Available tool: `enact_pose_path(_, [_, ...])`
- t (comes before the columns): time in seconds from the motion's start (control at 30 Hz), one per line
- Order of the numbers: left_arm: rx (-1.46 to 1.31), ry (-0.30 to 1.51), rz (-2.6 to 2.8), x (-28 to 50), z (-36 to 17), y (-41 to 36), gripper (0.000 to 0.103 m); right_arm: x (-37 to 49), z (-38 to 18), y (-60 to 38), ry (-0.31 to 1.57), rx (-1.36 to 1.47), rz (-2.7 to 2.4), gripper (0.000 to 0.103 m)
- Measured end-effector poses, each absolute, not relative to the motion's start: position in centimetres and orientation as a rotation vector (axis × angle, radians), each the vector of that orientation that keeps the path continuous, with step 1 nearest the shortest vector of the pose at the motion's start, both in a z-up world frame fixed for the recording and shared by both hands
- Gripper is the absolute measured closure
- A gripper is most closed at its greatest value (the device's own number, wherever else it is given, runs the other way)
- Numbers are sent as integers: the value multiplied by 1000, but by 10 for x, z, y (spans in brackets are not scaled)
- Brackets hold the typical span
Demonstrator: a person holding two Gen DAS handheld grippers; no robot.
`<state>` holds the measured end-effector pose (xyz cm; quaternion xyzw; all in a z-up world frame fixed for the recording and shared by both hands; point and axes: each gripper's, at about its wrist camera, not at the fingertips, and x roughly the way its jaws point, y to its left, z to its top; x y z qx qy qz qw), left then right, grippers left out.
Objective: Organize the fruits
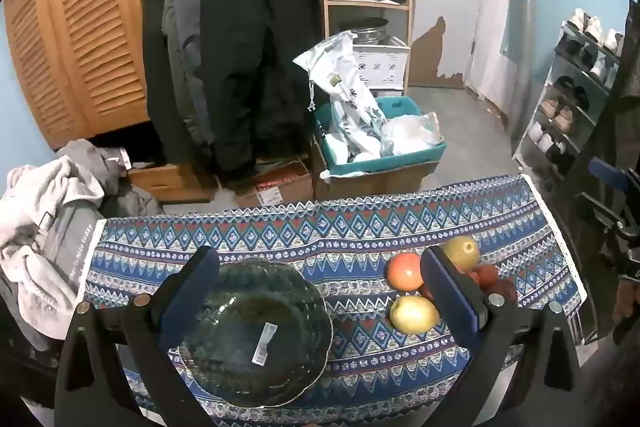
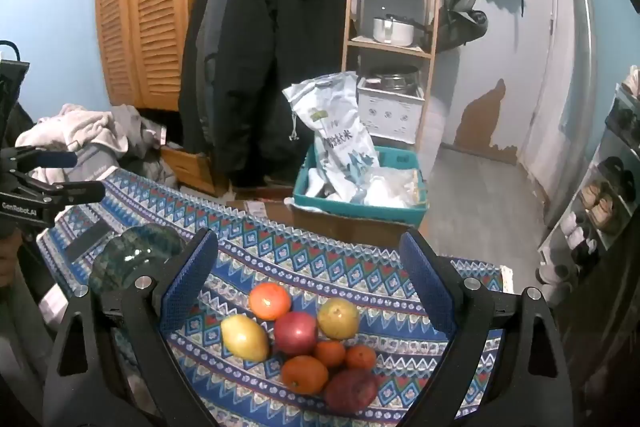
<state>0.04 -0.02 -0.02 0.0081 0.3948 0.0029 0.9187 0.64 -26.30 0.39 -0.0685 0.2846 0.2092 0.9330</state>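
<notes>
**Fruit still loose on cloth, bowl empty: first pick ahead**

Left gripper (image 1: 320,291) hangs over the bowl (image 1: 256,335), jaws wide, nothing between the pads. It tilts down toward the table. Right gripper (image 2: 308,279) is also spread wide & empty, aimed down at the fruit pile (image 2: 304,343). Neither touches anything.

Bowl: dark glass, sits on the patterned cloth (image 1: 360,227), a label (image 1: 264,341) showing in its base, no fruit in it. Pile sits beside the bowl toward the cloth's right end, on the right gripper's side. In the right view I count eight pcs: lemon (image 2: 244,337), red apple (image 2: 296,331), pale pear-like fruit (image 2: 338,318), a round orange-red one (image 2: 270,301) at the back, three small oranges, one dark red fruit (image 2: 351,389) nearest the cam. Most touch a neighbour.

Judgement: step in hand is the first grab, prob. w/ the right gripper, since it already frames the pile.

How to do it well:
- Start w/ an outer piece. Lemon is at the pile's bowl-side edge w/ bare cloth on its far side, so a pad can drop there w/o nudging others.
- Avoid the apple first: it's ringed by fruit, and pads would shove neighbours & roll them.
- Close across the lemon's short axis, pads level w/ its middle; round skins slip if gripped high.
- Squeeze gently, soft fruit bruises.
- Left gripper could steady the bowl rim; glass on cloth may slide.
- Lower into the bowl, don't drop.
</notes>
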Motion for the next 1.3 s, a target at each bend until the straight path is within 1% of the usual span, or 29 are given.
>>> enact_pose_path(0.37, [22,805,16,1,2,2,1,10,1,-275,592,-133,434,12])
enact_pose_path(1.3, [29,805,6,-1,-2,-4,1,6,0,-263,599,-151,422,12])
